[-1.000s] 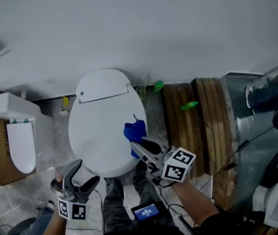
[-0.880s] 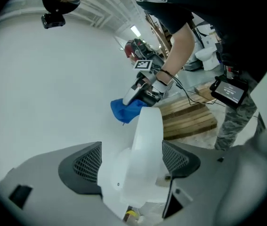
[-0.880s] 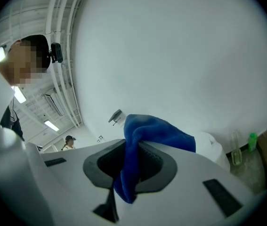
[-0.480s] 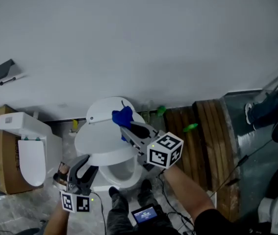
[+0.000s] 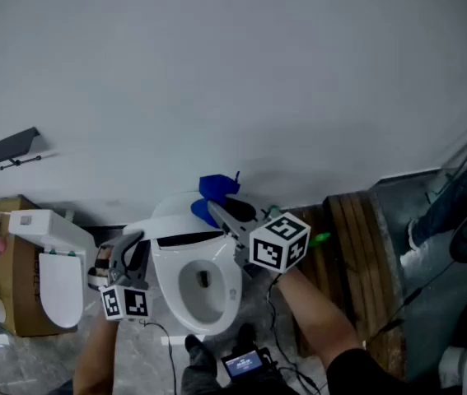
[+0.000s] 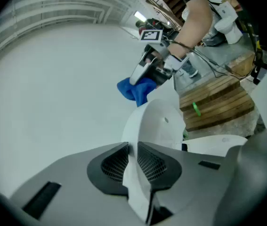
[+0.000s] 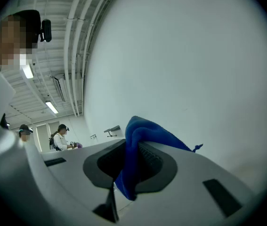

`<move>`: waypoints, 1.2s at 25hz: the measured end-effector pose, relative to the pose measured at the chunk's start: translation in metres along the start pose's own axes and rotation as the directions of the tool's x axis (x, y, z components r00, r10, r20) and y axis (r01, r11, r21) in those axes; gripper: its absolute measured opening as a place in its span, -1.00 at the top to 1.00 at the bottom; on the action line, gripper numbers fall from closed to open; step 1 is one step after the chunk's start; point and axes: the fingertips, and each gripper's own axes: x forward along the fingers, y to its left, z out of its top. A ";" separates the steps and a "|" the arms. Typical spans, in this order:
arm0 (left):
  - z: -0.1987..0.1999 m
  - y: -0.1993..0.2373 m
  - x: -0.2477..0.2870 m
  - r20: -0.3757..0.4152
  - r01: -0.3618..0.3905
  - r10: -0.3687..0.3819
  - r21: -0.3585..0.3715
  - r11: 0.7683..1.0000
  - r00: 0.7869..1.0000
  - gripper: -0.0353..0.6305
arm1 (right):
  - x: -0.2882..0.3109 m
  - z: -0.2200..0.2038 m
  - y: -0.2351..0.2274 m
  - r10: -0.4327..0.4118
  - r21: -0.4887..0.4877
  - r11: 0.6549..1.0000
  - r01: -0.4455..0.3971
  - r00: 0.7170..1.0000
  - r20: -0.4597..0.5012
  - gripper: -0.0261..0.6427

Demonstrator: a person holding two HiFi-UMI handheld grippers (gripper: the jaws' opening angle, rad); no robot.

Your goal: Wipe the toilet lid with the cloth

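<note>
The white toilet lid stands raised, with the open bowl showing below it. My left gripper is at the lid's left edge; its jaws have just been closing and now pinch that thin white edge. My right gripper holds a blue cloth up at the lid's top, against the white wall. In the right gripper view the cloth hangs bunched between the shut pads. From the left gripper view, the cloth and the right gripper sit above the lid.
A second white toilet and a cardboard box stand at the left. A wooden pallet with a green item lies at the right. A small screen device lies on the floor by the person's shoes. A black bracket hangs on the wall.
The lid went from lying flat to standing up, uncovering the bowl. Both grippers rose with it; the left jaws went from wide open to pinching the lid's edge.
</note>
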 end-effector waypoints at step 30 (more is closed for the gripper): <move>-0.046 0.142 0.183 -0.038 0.427 -0.449 -0.245 0.871 0.893 0.71 | 0.160 -0.036 -0.033 -0.259 -0.165 0.959 0.229 0.946 -0.194 0.74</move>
